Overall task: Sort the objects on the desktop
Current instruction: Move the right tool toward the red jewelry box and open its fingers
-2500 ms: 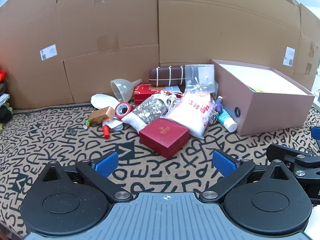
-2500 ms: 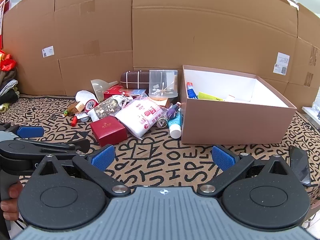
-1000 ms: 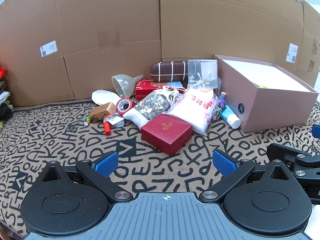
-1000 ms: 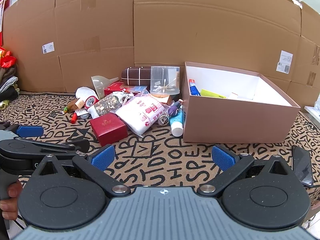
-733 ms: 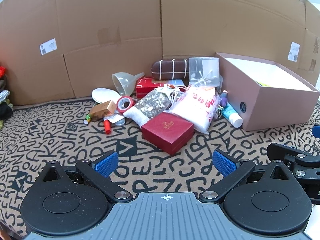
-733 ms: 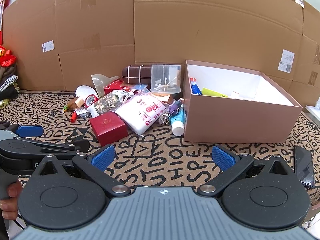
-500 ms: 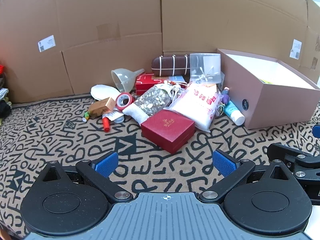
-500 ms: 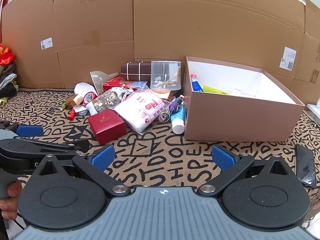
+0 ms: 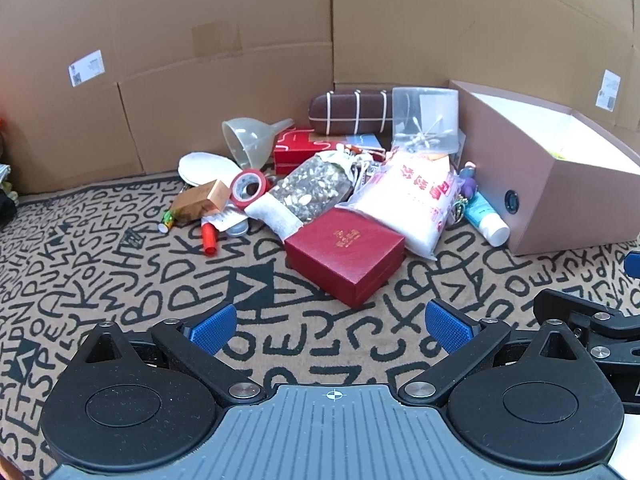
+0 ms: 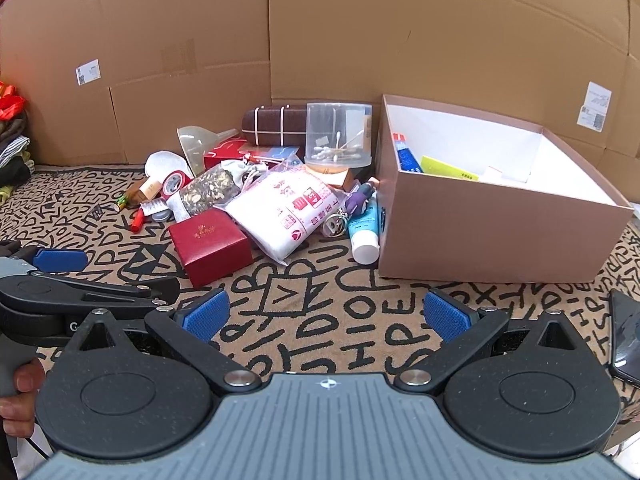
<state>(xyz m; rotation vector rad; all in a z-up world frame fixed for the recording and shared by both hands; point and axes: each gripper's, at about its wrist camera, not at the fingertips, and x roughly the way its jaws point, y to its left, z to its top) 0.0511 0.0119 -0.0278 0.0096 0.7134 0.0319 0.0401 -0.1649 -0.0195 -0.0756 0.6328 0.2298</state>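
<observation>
A heap of small objects lies on the lettered mat: a red gift box point(image 9: 346, 254) point(image 10: 210, 244) in front, a white bag with red print point(image 9: 412, 200) point(image 10: 288, 206), a pouch of nuts point(image 9: 310, 190), red tape point(image 9: 249, 188), a funnel point(image 9: 250, 140), a brown case point(image 9: 352, 112), a clear cotton-swab tub point(image 9: 425, 120) point(image 10: 338, 134) and a blue tube point(image 9: 486, 220) point(image 10: 364, 228). A pink open box point(image 9: 560, 196) point(image 10: 496, 236) stands to the right with a few items inside. My left gripper point(image 9: 331, 324) is open and empty, short of the red box. My right gripper point(image 10: 325, 314) is open and empty.
Cardboard walls point(image 9: 224, 52) close off the back. A black phone point(image 10: 626, 340) lies on the mat at the right edge. The left gripper's body point(image 10: 80, 296) shows at the left of the right wrist view. Clothes point(image 10: 12, 152) lie at far left.
Both grippers have moved forward towards the heap, which now looks larger and nearer. Both stay open and empty.
</observation>
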